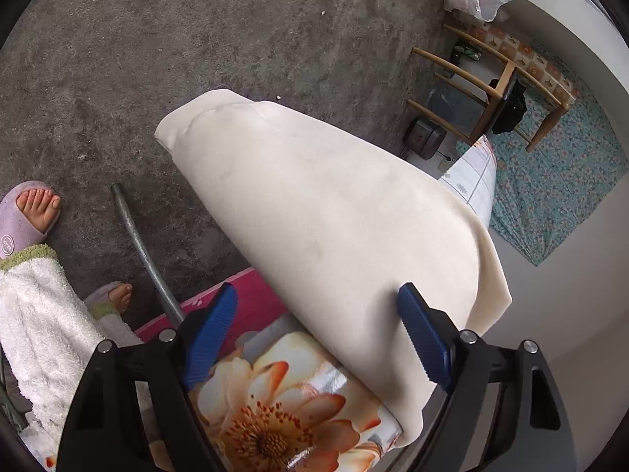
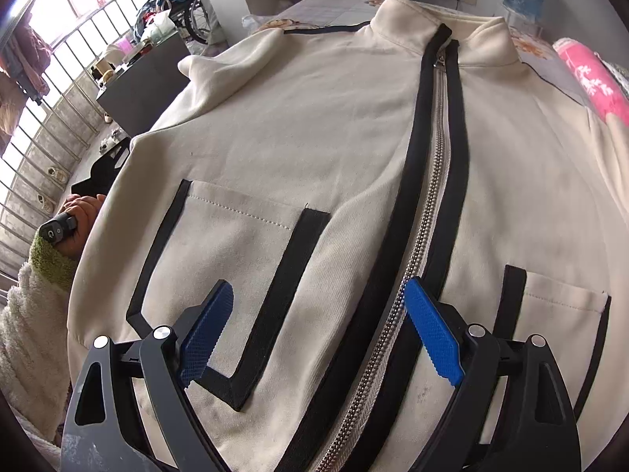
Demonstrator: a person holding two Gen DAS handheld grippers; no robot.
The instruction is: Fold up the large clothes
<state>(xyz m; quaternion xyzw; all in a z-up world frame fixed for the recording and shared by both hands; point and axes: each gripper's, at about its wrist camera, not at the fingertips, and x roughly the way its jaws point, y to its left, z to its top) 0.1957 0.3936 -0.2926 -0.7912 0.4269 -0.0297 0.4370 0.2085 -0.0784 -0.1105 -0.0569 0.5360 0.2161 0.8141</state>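
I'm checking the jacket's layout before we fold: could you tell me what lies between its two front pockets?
In the right wrist view, the zipper with its black trim runs between the left pocket and right pocket of the cream jacket.

No words, brands or numbers can be read anywhere: the round emblem on the purple slipper [image 1: 7, 243] is too small to make out, and the one mark on the black handle [image 2: 55, 231] in the person's hand is a white ring-shaped symbol, not legible text.

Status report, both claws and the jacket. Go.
Left claw open, cream sleeve draped beside it. Right claw open over zipped jacket, lying flat. No obstruction.
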